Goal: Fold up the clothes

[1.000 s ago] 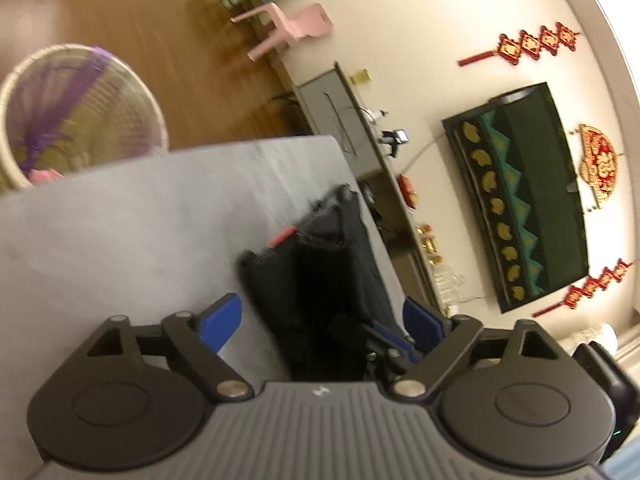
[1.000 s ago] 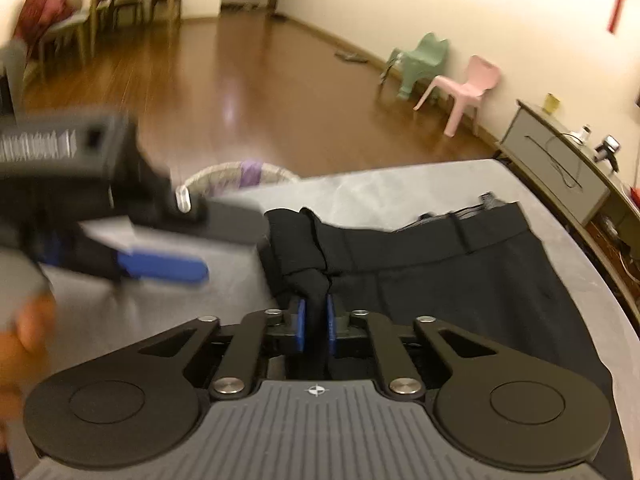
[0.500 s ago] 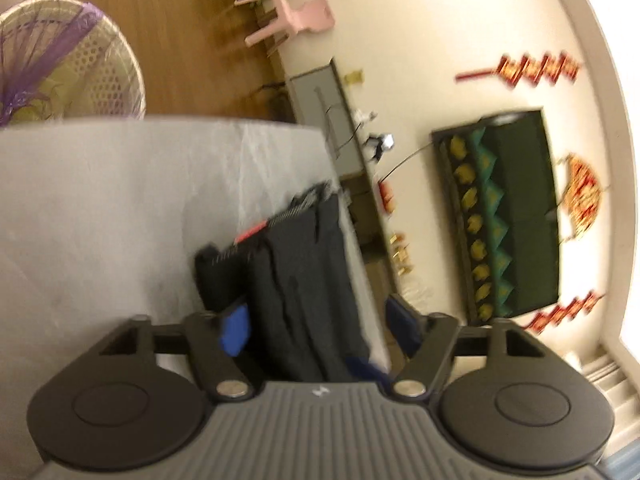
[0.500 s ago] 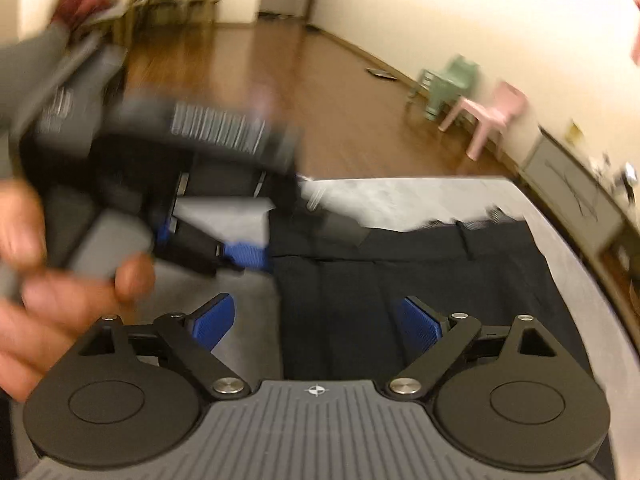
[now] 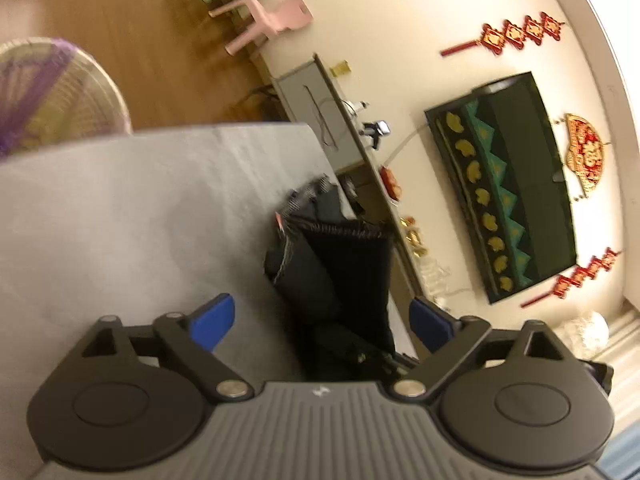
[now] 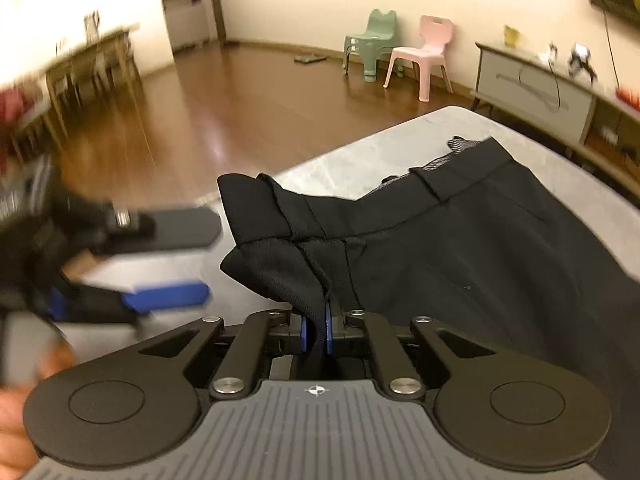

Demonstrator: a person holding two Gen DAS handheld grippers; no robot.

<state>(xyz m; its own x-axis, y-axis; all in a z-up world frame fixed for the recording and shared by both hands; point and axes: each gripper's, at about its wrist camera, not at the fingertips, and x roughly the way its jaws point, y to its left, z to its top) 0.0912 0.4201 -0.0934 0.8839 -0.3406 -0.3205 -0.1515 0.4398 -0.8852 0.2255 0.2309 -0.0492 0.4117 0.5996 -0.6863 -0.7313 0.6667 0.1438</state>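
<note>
Black trousers (image 6: 460, 248) lie folded on the grey table (image 6: 360, 160), waistband toward the far edge. My right gripper (image 6: 316, 328) is closing, and its blue pads pinch a bunched fold of the trousers' near left corner, lifted slightly. My left gripper (image 5: 320, 322) is opening wide, and the trousers (image 5: 344, 264) lie ahead between its fingers with neither pad touching them. In the right wrist view the left gripper (image 6: 200, 260) appears blurred at the left, just beside the trousers' corner.
A round woven basket (image 5: 52, 92) with purple cloth stands on the wood floor past the table (image 5: 140, 208). Pink (image 5: 276, 20) and green small chairs and a grey sideboard (image 5: 316, 96) line the wall. A hand (image 6: 16, 420) shows at the lower left.
The right gripper opened over the trousers half a second ago and has now shut on a fold at their corner. The left gripper's jaws narrowed, then widened again.
</note>
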